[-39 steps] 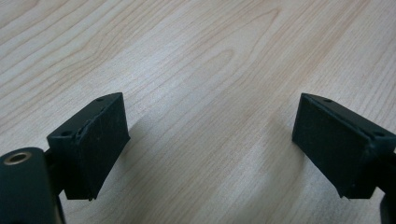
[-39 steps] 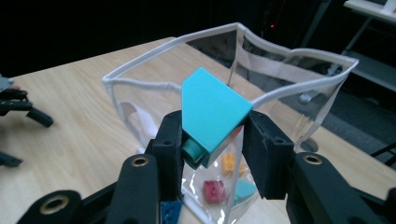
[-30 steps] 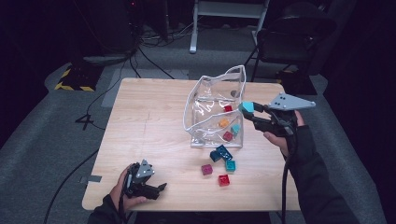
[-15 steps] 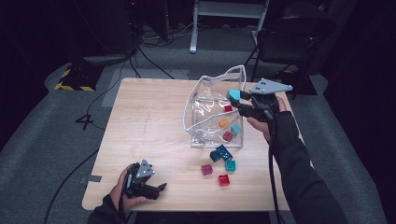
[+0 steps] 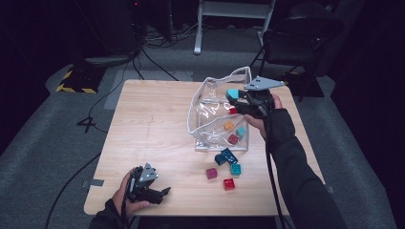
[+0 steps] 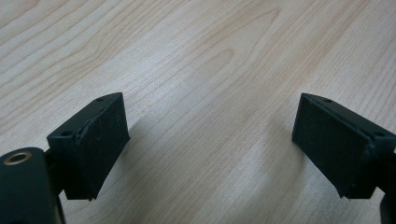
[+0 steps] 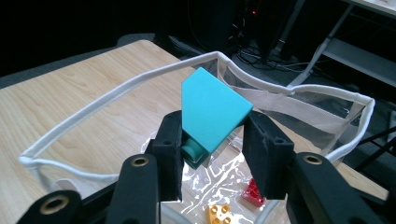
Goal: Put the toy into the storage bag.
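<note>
A clear plastic bag with a white rim [image 5: 200, 95] [image 7: 116, 88] stands open on the wooden table [image 5: 148, 124]. Inside it lie red [image 5: 233, 139] [image 7: 252, 190], orange [image 5: 229, 125] [image 7: 219, 213] and teal [image 5: 241, 131] bricks. My right gripper [image 5: 234, 98] [image 7: 212, 140] hovers over the bag's mouth, shut on a teal brick [image 5: 232, 93] [image 7: 212, 109]. Several loose bricks lie in front of the bag: two teal [image 5: 223, 156] [image 5: 235, 168], a magenta one [image 5: 211, 173] and a red one [image 5: 229, 183]. My left gripper [image 5: 160, 193] [image 6: 210, 149] rests open near the table's front left edge, nothing between its jaws.
A dark chair [image 5: 296, 38] stands behind the table at the right. A white frame [image 5: 234, 9] and cables [image 5: 157, 47] lie on the grey floor behind. Bare tabletop spreads left of the bag.
My right gripper has carried the teal brick leftward, from beside the bag's right edge to above its opening. The left gripper has stayed still.
</note>
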Demonstrator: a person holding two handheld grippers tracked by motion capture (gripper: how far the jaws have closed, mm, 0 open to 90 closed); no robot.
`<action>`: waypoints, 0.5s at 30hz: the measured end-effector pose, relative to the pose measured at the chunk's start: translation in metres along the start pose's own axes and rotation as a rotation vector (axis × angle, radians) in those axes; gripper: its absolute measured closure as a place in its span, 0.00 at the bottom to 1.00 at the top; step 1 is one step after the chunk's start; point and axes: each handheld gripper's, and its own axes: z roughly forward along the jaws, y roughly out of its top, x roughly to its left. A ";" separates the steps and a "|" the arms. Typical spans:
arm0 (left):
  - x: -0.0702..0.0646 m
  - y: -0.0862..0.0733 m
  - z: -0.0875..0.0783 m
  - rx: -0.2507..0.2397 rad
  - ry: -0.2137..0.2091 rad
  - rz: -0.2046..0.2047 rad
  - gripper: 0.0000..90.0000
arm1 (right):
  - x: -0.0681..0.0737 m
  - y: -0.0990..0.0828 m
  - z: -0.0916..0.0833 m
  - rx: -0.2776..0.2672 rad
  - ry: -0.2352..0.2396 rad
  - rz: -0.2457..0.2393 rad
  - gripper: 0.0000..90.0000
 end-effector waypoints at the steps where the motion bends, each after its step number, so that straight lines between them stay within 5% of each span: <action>1: 0.000 0.000 0.000 0.000 0.000 0.000 0.12 | -0.001 0.000 0.002 0.005 -0.002 0.002 0.66; 15: 0.000 0.000 0.000 0.000 0.001 0.000 0.12 | -0.004 -0.004 0.023 0.051 -0.021 0.034 0.66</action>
